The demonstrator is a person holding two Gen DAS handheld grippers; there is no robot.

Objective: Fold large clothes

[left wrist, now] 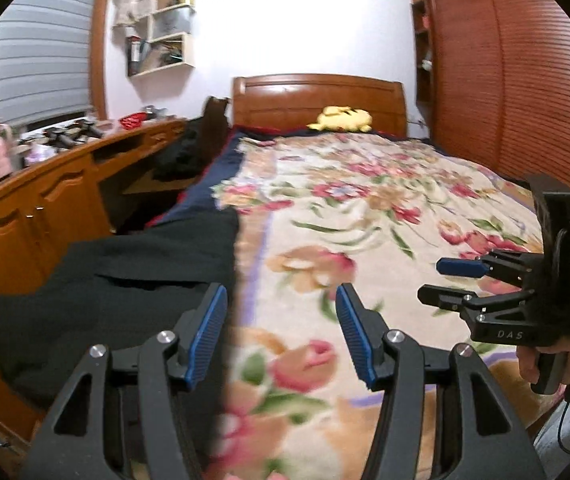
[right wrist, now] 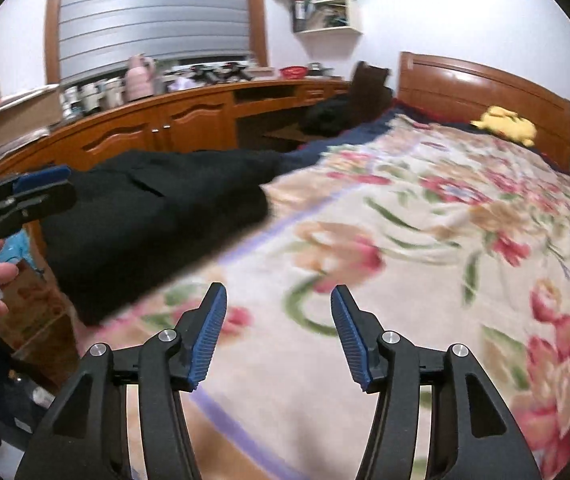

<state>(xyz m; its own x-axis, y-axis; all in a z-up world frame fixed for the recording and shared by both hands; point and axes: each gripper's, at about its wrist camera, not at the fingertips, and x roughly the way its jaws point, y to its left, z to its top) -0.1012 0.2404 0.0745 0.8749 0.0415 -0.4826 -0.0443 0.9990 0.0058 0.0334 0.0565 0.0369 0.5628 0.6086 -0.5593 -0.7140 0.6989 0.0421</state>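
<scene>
A large black garment (left wrist: 125,288) lies bunched on the left edge of the bed, partly hanging over the side; the right wrist view shows this black garment (right wrist: 157,216) at the left. My left gripper (left wrist: 281,296) hovers open at the garment's right border, its left fingertip over the black cloth and nothing between the pads. My right gripper (right wrist: 279,292) is open over the floral blanket (right wrist: 405,240), just right of the garment's near corner, and holds nothing. Each gripper shows in the other's view: the right gripper (left wrist: 435,280) held in a hand, and the left gripper (right wrist: 67,184).
The floral blanket (left wrist: 365,220) covers the bed. A yellow plush toy (left wrist: 343,119) lies by the wooden headboard (left wrist: 317,96). A long wooden cabinet (left wrist: 33,216) with a cluttered top runs along the left. More dark clothing (left wrist: 189,152) sits by the desk gap. A slatted wardrobe (left wrist: 517,80) stands at the right.
</scene>
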